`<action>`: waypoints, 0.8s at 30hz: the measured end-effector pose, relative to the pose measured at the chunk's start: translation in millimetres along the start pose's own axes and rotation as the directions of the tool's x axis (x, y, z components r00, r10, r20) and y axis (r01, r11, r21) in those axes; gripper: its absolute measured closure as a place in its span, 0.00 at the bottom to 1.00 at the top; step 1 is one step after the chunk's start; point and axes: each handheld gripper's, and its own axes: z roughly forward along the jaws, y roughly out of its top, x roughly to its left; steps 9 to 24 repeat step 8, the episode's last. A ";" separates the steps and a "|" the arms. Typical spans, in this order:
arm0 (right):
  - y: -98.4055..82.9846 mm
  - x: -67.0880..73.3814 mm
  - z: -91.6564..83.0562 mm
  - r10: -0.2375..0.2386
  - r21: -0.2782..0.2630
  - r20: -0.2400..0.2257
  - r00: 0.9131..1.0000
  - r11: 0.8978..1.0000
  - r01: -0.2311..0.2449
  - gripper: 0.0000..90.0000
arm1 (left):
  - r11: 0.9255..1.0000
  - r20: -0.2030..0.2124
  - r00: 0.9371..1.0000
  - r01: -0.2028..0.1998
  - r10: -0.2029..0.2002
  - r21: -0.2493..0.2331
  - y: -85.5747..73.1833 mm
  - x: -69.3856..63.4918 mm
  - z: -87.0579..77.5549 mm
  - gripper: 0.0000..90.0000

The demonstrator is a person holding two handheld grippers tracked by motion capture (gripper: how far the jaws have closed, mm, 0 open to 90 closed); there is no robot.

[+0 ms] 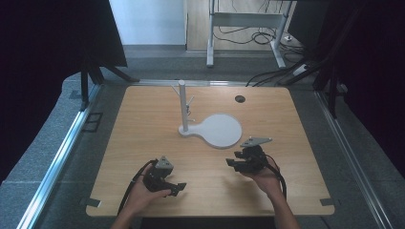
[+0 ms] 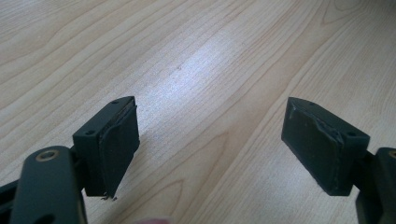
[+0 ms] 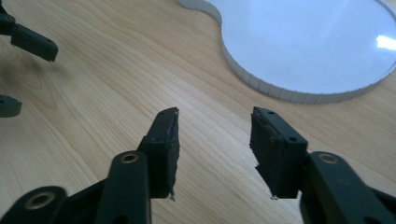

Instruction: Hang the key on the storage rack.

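Observation:
A white stand with an upright post [image 1: 182, 106] and a round flat base plate [image 1: 220, 130] sits at the middle of the wooden table [image 1: 143, 124]. Thin pegs branch off the post near its top. My left gripper [image 1: 179, 188] rests low near the front edge, left of centre, jaws wide open over bare wood [image 2: 210, 135]. My right gripper [image 1: 232, 164] hovers just in front of the base plate [image 3: 303, 42], jaws open with nothing between them [image 3: 215, 140]. The left gripper's fingertips [image 3: 32, 42] show at the far left of the right gripper view.
A small dark round grommet [image 1: 239, 98] is set in the table at the back right. Black curtains hang on both sides. A metal desk frame [image 1: 248, 28] and loose cables [image 1: 267, 76] lie on the floor beyond the table.

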 end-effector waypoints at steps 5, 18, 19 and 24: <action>-5.6 1.0 -2.4 0.015 -0.013 -0.004 1.000 1.000 -0.015 0.52 | 1.000 0.003 1.000 -0.003 0.003 -0.010 0.7 -0.4 -2.6 0.22; -11.9 0.0 -3.9 0.022 -0.012 0.011 1.000 1.000 -0.022 0.51 | 1.000 0.003 1.000 -0.002 0.002 -0.015 1.1 0.4 -4.4 0.22; -11.9 0.0 -3.9 0.022 -0.012 0.011 1.000 1.000 -0.022 0.51 | 1.000 0.003 1.000 -0.002 0.002 -0.015 1.1 0.4 -4.4 0.22; -11.9 0.0 -3.9 0.022 -0.012 0.011 1.000 1.000 -0.022 0.51 | 1.000 0.003 1.000 -0.002 0.002 -0.015 1.1 0.4 -4.4 0.22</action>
